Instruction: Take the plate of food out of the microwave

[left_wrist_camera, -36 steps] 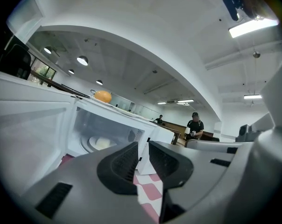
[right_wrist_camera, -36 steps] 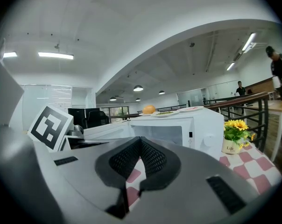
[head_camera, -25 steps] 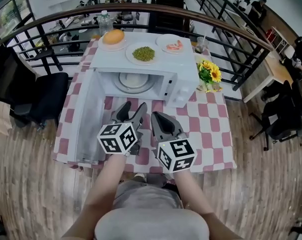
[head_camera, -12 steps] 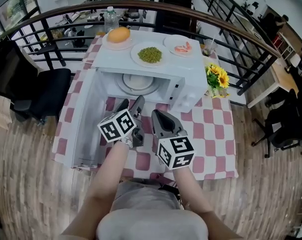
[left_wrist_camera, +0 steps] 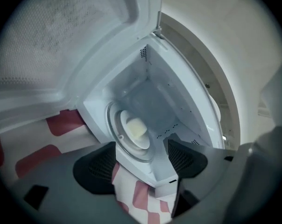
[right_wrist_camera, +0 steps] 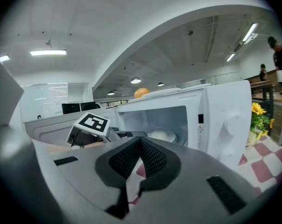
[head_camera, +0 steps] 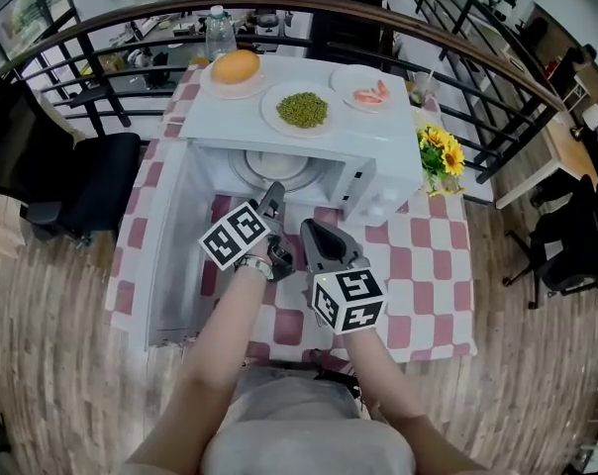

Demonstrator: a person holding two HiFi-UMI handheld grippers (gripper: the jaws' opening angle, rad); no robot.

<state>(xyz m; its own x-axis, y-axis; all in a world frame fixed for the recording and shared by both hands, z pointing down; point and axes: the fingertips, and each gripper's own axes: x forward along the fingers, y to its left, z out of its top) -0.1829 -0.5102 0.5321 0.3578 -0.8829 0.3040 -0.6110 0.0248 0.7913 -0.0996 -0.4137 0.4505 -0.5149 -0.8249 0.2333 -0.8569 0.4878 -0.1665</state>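
Left tool, its jaws just opening wide with nothing between them, pointed into the open microwave. The plate of food lay straight ahead on the turntable, not yet reached. Right tool, closed and empty, stood farther from the plate.

Counted on the table: one microwave | three plates on top | one plate inside | one bottle | one flower bunch | two grippers: left gripper, right gripper
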